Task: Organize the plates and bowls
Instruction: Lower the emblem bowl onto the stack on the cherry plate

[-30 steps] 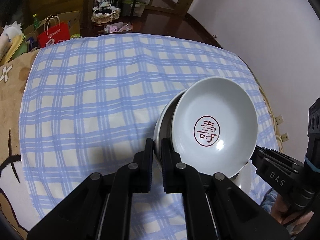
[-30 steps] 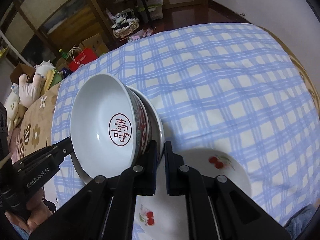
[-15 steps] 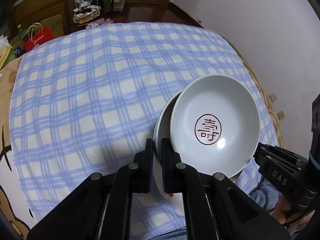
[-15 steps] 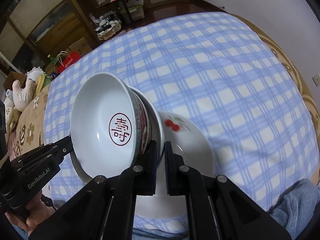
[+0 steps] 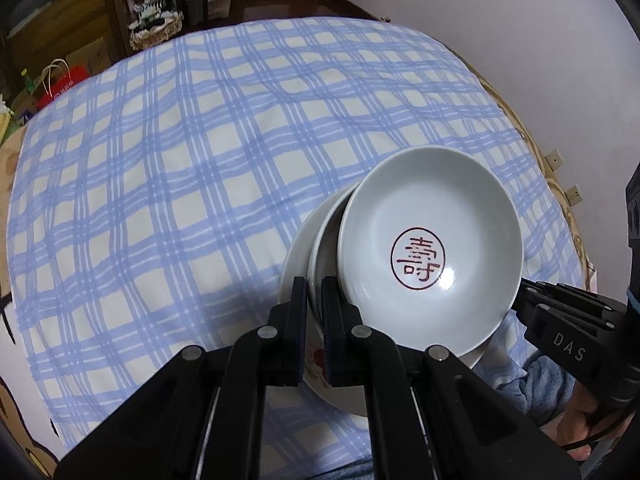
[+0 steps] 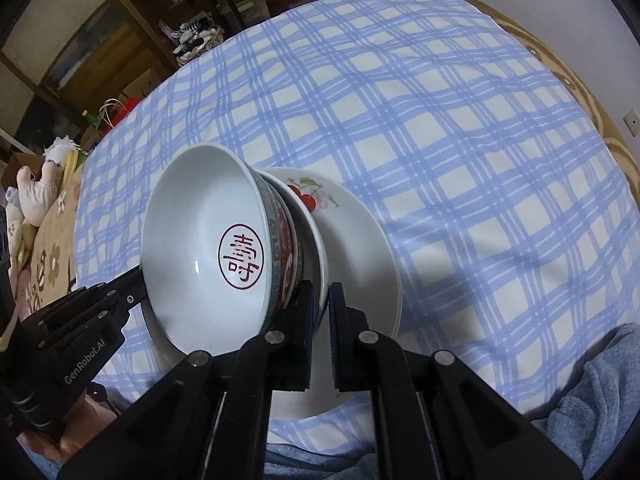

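A white bowl with a red seal mark [image 5: 430,248] [image 6: 208,248] sits in a second white bowl [image 5: 325,240] [image 6: 312,236]. My left gripper [image 5: 315,292] is shut on the lower bowl's rim on one side. My right gripper [image 6: 320,300] is shut on that rim on the other side. Together they hold the stack tilted just above a white plate with cherries [image 6: 360,248] [image 5: 294,264] lying on the blue checked cloth [image 5: 180,168]. I cannot tell whether the stack touches the plate.
The cloth [image 6: 460,128] covers a round table beside a white wall [image 5: 500,20]. Wooden shelves, a basket [image 5: 154,28] and bags stand beyond the far edge. A blue garment [image 6: 596,412] lies at the near edge.
Both grippers have carried the bowl stack back over the cherry plate, which now lies directly under it. Both grips are unchanged.
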Demonstrator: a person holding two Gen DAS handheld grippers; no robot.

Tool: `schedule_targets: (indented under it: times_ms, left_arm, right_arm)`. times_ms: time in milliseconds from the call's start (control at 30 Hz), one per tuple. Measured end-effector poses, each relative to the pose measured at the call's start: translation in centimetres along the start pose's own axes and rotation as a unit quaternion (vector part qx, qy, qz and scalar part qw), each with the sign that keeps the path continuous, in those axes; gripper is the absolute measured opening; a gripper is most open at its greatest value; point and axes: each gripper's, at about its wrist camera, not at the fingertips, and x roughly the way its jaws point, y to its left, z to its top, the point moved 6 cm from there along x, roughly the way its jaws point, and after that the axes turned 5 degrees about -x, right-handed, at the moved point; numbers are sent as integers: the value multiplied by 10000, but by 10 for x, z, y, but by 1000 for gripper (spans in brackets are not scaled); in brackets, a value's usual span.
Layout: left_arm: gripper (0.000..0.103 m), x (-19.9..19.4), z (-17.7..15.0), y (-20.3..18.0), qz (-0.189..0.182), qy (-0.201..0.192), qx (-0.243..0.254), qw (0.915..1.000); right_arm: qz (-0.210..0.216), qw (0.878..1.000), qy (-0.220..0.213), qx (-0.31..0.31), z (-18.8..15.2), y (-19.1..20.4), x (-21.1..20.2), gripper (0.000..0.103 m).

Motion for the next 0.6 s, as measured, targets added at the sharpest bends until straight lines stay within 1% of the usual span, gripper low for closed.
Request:
schedule_targets:
  times_ms: [100,200,600]
  left_arm:
    - [6,-1,-1,-1,88,-83,112,9999]
    - [6,-1,0,-1,78,-104,106,9999]
    - [6,-1,-2,-1,157,-161,170,9996]
  right_arm:
    - [17,10000,-64,21,-1,0,0,8]
    - [13,9999,-125,23,-2,1,-1,8]
    - [5,9999,-143,35,-2,2,-1,8]
